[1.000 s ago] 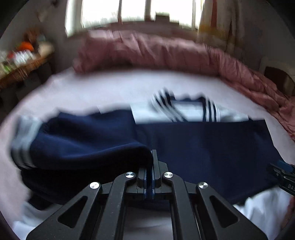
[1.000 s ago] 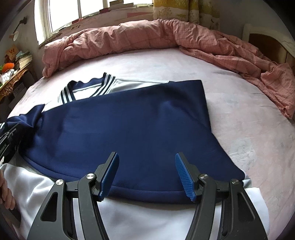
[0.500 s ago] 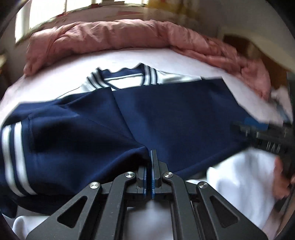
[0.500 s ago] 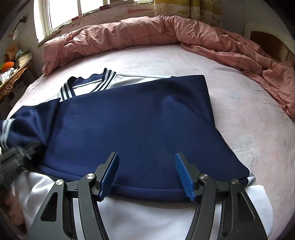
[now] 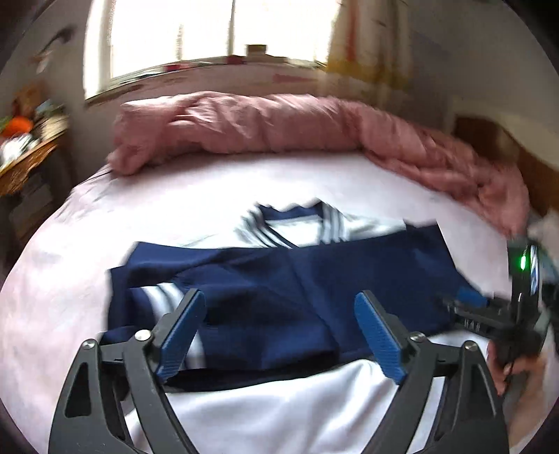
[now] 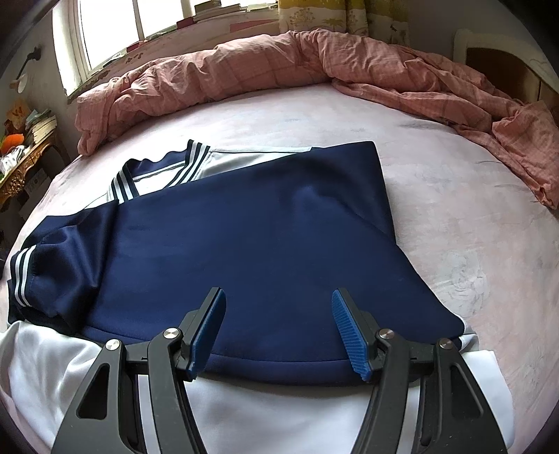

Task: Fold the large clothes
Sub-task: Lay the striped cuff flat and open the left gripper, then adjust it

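- Left wrist view: a pink bed (image 5: pixel 209 209) sits under a window, with a quilt (image 5: pixel 279 122) bunched behind. The left gripper (image 5: pixel 279 331) is opening above the navy-and-white shirt (image 5: pixel 349 272), nothing between its jaws; half a second ago they pinched the sleeve (image 5: pixel 164 297), which now lies folded inward.
- Right wrist view: the right gripper (image 6: pixel 279 335) hangs spread and empty over the shirt's hem, so the next fold looks ready.

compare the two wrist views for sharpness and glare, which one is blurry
Left wrist view: motion-blurred, the shirt collar and pink quilt smeared, the window blown out white. Right wrist view: sharp, the navy shirt and quilt creases crisp, the window bright but panes readable. Both bend the bed edges, fisheye style.
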A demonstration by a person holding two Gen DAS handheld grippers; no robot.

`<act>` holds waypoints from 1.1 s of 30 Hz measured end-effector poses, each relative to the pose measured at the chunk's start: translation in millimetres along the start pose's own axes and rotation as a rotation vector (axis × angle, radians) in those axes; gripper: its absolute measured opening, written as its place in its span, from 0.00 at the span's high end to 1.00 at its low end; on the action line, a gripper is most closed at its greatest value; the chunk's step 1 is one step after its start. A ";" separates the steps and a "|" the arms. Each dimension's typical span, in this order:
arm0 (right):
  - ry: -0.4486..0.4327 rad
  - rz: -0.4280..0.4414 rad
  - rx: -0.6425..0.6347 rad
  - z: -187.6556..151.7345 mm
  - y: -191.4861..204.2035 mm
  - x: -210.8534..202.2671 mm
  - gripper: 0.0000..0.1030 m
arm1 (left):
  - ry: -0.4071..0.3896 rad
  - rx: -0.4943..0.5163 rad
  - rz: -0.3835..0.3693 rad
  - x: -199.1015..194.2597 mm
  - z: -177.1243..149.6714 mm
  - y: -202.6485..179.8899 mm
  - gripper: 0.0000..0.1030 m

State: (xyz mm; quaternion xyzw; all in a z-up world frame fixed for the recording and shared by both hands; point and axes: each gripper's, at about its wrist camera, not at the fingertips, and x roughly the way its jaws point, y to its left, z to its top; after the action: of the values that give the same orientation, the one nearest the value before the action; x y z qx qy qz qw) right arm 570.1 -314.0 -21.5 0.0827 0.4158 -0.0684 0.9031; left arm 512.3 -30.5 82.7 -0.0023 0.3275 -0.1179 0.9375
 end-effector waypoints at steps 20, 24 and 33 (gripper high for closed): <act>-0.062 0.017 0.007 6.5 2.0 -28.1 0.36 | 0.050 -0.268 -0.074 48.5 -26.5 112.7 0.98; -0.069 0.039 0.030 6.7 -4.3 -30.5 0.36 | -0.055 -0.201 -0.152 12.9 -3.1 71.8 0.98; -0.128 0.030 0.127 17.2 -44.8 -53.6 0.36 | 0.000 0.046 -0.280 30.0 47.1 -119.1 0.98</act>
State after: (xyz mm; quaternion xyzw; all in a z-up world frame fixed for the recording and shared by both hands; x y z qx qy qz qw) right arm 539.6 -358.4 26.3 0.1417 0.3507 -0.0861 0.9217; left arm 537.9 -156.4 111.0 -0.0266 0.3214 -0.2551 0.9116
